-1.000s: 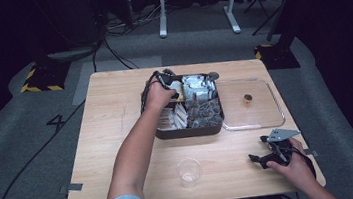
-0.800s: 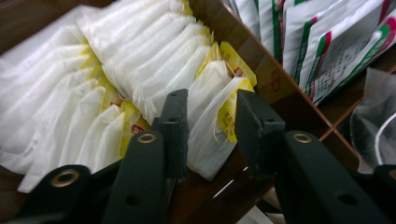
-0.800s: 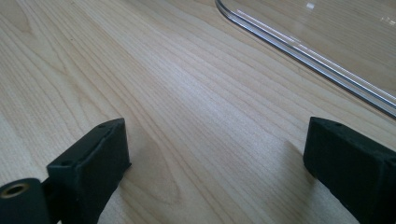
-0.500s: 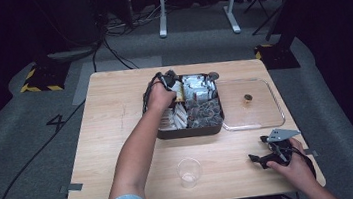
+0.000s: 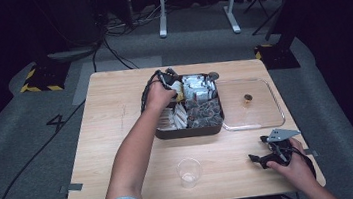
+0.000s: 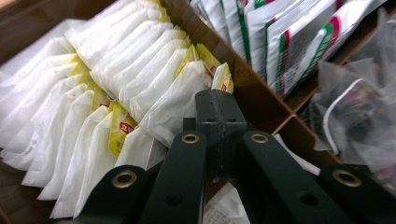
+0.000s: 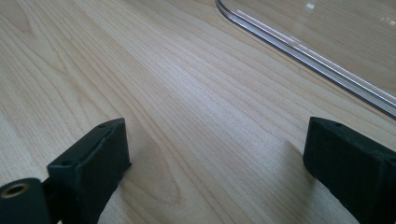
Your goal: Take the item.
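Wooden table (image 5: 118,136): left gripper (image 6: 219,105) in divided tray (image 5: 188,131), jaws just closed, pinched among white sachets (image 6: 116,70), grip unclear; right gripper (image 7: 219,149) wide open, empty, near right.

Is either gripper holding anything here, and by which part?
The left gripper, jaws together, seems to pinch a white tea bag at its top edge in the box. The right gripper is open, holding nothing.

Bare table (image 5: 116,116) left of compartment box (image 5: 188,131): open passage. Clear lid (image 5: 262,120) touching box's right wall. Plastic cup (image 5: 189,172) alone on front strip. White sachets (image 6: 116,79) packed tight between brown dividers (image 6: 252,88); little room for jaws.
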`<act>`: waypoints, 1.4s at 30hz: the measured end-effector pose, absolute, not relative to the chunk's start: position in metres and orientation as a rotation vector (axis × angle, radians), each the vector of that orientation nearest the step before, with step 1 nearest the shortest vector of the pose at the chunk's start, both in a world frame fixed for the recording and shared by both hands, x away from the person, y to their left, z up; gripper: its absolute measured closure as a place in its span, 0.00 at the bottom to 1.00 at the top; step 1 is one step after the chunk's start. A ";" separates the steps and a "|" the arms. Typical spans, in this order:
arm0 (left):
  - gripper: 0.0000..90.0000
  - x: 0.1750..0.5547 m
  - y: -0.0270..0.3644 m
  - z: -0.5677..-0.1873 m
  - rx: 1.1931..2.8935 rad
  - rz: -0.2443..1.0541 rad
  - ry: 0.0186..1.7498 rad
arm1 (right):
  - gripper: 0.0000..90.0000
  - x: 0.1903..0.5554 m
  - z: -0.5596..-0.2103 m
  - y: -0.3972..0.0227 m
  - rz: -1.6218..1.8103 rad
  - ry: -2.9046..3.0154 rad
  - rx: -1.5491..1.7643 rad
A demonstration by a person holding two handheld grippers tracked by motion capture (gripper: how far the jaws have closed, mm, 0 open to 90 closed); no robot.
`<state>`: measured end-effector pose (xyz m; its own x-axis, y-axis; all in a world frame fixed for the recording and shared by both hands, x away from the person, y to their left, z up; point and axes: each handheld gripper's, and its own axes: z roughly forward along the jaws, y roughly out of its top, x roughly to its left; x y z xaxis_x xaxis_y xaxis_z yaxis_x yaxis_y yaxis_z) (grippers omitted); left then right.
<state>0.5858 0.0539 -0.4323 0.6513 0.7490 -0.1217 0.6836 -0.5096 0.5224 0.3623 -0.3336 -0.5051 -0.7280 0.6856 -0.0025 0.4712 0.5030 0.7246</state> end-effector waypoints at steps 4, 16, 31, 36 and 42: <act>1.00 0.584 0.056 -0.426 2.313 0.183 1.099 | 0.08 0.362 -0.505 -0.334 1.054 2.460 0.974; 1.00 0.568 0.069 -0.399 2.205 0.212 1.042 | 0.08 0.362 -0.505 -0.334 1.055 2.460 0.974; 1.00 0.523 0.089 -0.361 2.086 0.256 0.905 | 0.08 0.362 -0.505 -0.334 1.055 2.460 0.973; 1.00 0.500 0.093 -0.354 2.055 0.264 0.834 | 0.08 0.362 -0.505 -0.334 1.055 2.460 0.972; 1.00 0.470 0.100 -0.345 2.016 0.270 0.785 | 0.08 0.362 -0.505 -0.334 1.055 2.460 0.973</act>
<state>0.4703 0.1002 -0.3450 0.7720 0.6251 -0.1150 0.4219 -0.3686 0.8283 0.3623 -0.3336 -0.5051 -0.7287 0.6848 -0.0025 0.4703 0.5031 0.7250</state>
